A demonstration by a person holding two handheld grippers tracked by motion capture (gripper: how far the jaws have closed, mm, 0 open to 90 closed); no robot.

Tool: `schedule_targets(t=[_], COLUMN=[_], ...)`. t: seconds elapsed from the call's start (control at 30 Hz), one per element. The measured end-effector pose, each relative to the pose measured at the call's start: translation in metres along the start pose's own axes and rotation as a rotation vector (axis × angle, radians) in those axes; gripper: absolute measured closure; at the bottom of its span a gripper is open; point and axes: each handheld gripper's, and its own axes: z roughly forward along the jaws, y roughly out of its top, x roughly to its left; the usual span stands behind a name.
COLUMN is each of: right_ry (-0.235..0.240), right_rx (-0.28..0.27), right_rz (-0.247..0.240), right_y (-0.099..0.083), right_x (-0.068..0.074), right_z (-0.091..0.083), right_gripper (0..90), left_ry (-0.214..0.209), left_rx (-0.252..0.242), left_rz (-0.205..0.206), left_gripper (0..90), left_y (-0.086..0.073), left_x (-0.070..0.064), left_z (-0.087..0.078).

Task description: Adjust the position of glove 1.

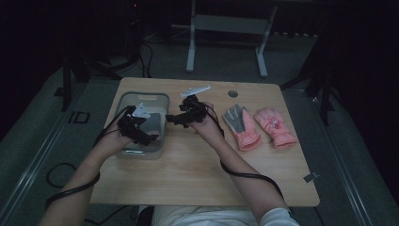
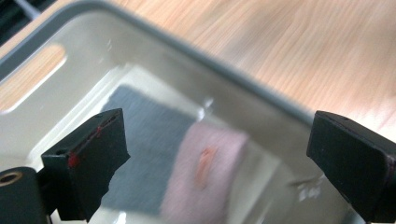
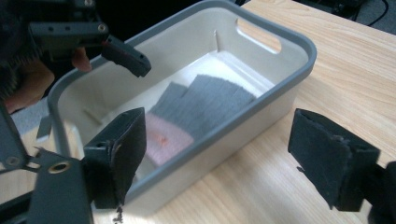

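A white bin with a grey rim [image 1: 143,96] stands on the left of the wooden table [image 1: 197,174]. Inside it lies a glove with grey palm and pink cuff [image 3: 196,107], blurred in the left gripper view [image 2: 205,163]. My left gripper [image 1: 146,138] hovers open over the bin, its jaws [image 2: 219,140] wide apart above the glove. My right gripper [image 1: 171,118] is open at the bin's right side; its jaws [image 3: 224,140] stand either side of the bin's near wall [image 3: 261,107]. Two more pink gloves lie to the right: one grey palm up [image 1: 242,125], one pink side up [image 1: 275,127].
A round hole [image 1: 233,93] sits near the table's far edge. Black cables trail from both grippers off the front of the table. A metal stand [image 1: 226,28] is on the floor beyond. Bare wood spreads across the table's front half.
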Motion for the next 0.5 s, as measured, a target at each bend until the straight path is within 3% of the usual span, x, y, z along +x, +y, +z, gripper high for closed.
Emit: schedule_targets(t=[0.17,0.23,0.27,0.3,0.33,0.43,0.5], right_ry=[-0.003,-0.023,-0.039,-0.039,-0.042,-0.050,-0.057], right_rx=[-0.005,-0.004,-0.014,-0.014,-0.026,-0.035,-0.036], right_rz=[0.000,-0.022,-0.061,-0.061,-0.091,-0.099,-0.101], right_y=[-0.007,-0.010,-0.014,-0.014,-0.017,-0.020,-0.024], right_x=[0.000,-0.001,-0.003,-0.003,-0.007,-0.009,-0.011], right_z=[-0.012,-0.017,-0.021,-0.021,-0.025,-0.030,-0.035], right_gripper=[18.5,18.8,18.9,18.9,18.8,18.5,17.8], left_ry=[-0.030,-0.057,-0.071,-0.083,-0.086,-0.098,-0.093], left_rx=[-0.053,-0.077,-0.086,-0.094,-0.102,-0.093,-0.112], left_rz=[0.002,0.000,0.005,0.010,0.018,0.021,0.013], left_gripper=[4.5,4.4,4.4,4.4,2.7,2.4,2.4], left_y=[0.007,0.011,0.013,0.015,0.016,0.022,0.024], left_x=[-0.014,-0.022,-0.026,-0.030,-0.034,-0.044,-0.050], left_z=[0.001,0.002,0.002,0.003,0.004,0.005,0.005])
